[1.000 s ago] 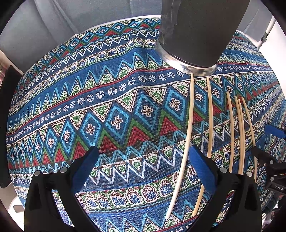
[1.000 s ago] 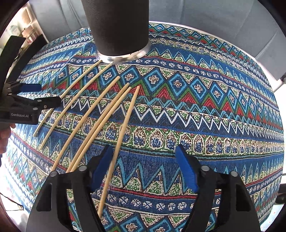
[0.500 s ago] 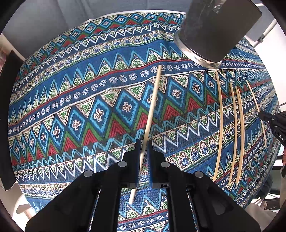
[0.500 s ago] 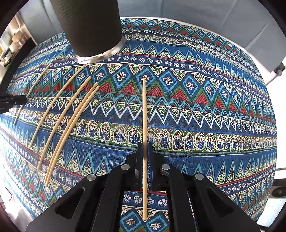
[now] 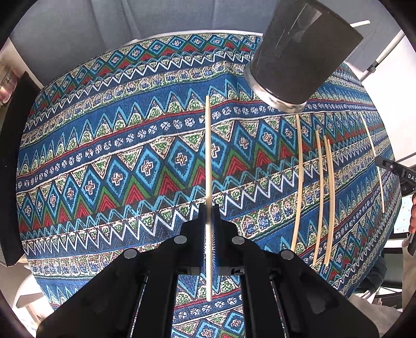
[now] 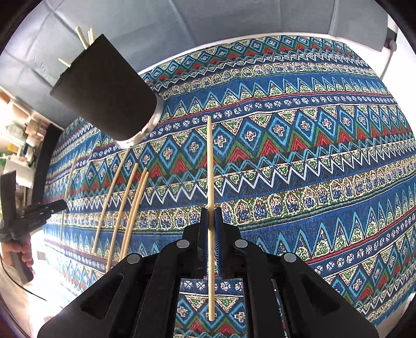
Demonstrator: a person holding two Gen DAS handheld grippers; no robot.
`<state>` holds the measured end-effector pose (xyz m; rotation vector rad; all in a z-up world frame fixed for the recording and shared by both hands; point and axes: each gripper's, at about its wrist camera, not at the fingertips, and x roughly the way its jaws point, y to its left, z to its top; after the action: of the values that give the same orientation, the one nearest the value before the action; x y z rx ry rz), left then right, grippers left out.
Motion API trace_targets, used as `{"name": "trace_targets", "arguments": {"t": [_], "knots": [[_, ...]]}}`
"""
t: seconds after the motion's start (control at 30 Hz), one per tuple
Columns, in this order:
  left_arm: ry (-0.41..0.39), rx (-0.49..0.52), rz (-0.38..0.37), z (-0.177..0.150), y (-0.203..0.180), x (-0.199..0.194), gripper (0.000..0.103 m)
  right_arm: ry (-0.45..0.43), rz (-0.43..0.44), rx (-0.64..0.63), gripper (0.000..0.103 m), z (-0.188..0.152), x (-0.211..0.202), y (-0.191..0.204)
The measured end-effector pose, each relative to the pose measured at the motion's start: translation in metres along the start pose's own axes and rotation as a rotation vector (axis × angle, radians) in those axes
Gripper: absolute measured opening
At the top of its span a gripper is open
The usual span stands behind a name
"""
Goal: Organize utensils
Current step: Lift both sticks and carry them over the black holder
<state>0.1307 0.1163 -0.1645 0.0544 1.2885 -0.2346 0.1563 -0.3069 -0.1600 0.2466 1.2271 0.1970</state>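
My left gripper [image 5: 208, 211] is shut on a pale chopstick [image 5: 208, 156] and holds it above the patterned cloth, pointing forward. My right gripper [image 6: 211, 213] is shut on another chopstick [image 6: 210, 166], also lifted. A tall black holder [image 5: 299, 54] stands at the upper right in the left wrist view and at the upper left in the right wrist view [image 6: 104, 91], with chopstick ends [image 6: 84, 37] sticking out of its top. Several loose chopsticks [image 5: 322, 195] lie on the cloth between the grippers; they also show in the right wrist view [image 6: 124, 205].
The round table carries a blue, red and green patterned cloth [image 5: 117, 169]. Its edge curves close behind the holder. The other gripper and hand show at the frame sides [image 6: 31, 215]. Grey padded panels [image 6: 234, 18] stand behind the table.
Both grippers went from open over the cloth to shut on one chopstick each, then lifted them. The holder now appears farther off and tilted in both views.
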Motion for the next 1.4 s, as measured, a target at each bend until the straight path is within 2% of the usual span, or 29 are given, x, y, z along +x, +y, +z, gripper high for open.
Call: {"name": "trace_targets", "arguments": {"t": [0.1,0.2,0.33,0.47,1.03,1.4], "knots": [[-0.019,0.022,0.016,0.012,-0.004,-0.016,0.005,-0.020,0.010,0.007,0.005,0.006,-0.007,-0.001],[-0.047,0.027,0.017,0.022,-0.010,-0.032,0.005,-0.045,0.038,0.004,0.005,0.009,-0.017,0.007],[-0.106,0.073,0.064,0.032,-0.023,-0.052,0.005,-0.080,0.056,-0.015,0.005,0.017,-0.026,0.021],[-0.144,0.095,0.078,0.047,-0.031,-0.069,0.005,-0.125,0.070,-0.038,0.005,0.030,-0.040,0.036],[-0.314,0.166,0.083,0.103,-0.081,-0.137,0.005,-0.343,0.162,-0.126,0.005,0.102,-0.114,0.113],[-0.418,0.178,0.053,0.144,-0.099,-0.168,0.005,-0.426,0.186,-0.181,0.005,0.139,-0.138,0.146]]}}
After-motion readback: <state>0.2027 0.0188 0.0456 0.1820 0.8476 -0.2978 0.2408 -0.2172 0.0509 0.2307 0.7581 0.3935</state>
